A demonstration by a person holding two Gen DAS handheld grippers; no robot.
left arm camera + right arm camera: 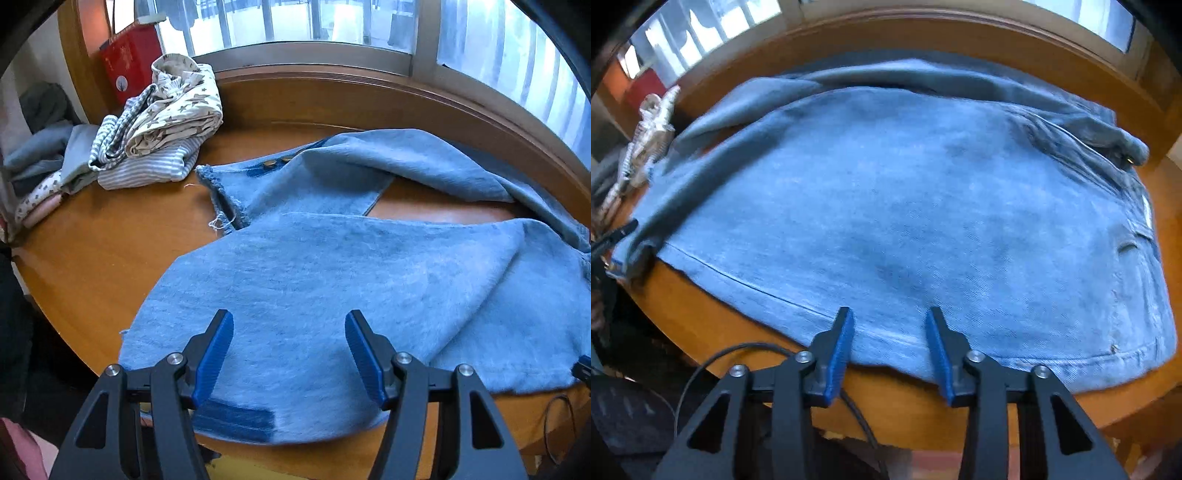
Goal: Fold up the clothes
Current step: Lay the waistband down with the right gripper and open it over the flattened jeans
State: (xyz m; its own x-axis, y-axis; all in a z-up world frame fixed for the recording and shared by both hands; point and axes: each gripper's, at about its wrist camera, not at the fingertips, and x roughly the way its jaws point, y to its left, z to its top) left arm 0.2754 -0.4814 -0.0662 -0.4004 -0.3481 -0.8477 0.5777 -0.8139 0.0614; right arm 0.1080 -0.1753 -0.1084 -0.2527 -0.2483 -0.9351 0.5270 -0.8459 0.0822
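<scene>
A pile of folded and bundled clothes (155, 125), cream fabric with grey stars on top of grey-and-white striped pieces, sits at the far left corner of the orange-brown wooden worktop (92, 258), with more grey and pale garments (40, 166) stacked beside it at the left edge. Behind the pile a red box (127, 66) stands against the wall below the window (295, 22).

The light blue denim garment (351, 277) lies spread over the middle of the worktop and reaches toward its right edge. In the left wrist view a frayed hem with loose threads lies near the clothes pile, two brass buttons (277, 161) show on the far layer, and a gap between two layers leaves bare wood visible toward the far right. A darker blue patch sits at the near edge of the cloth.

The left gripper (289, 328) hangs over the near edge of the denim with its blue-padded jaws released and wide apart; nothing is pinched between them.

In the right wrist view the same denim garment (905, 206) covers most of the worktop, with a seam running along its near side and a pocket and rivet toward the right edge. The right gripper (890, 325) is above the near hem, its jaws parted with a narrower gap and not pressing on the cloth. A black cable (713, 362) curves past the near edge of the worktop
</scene>
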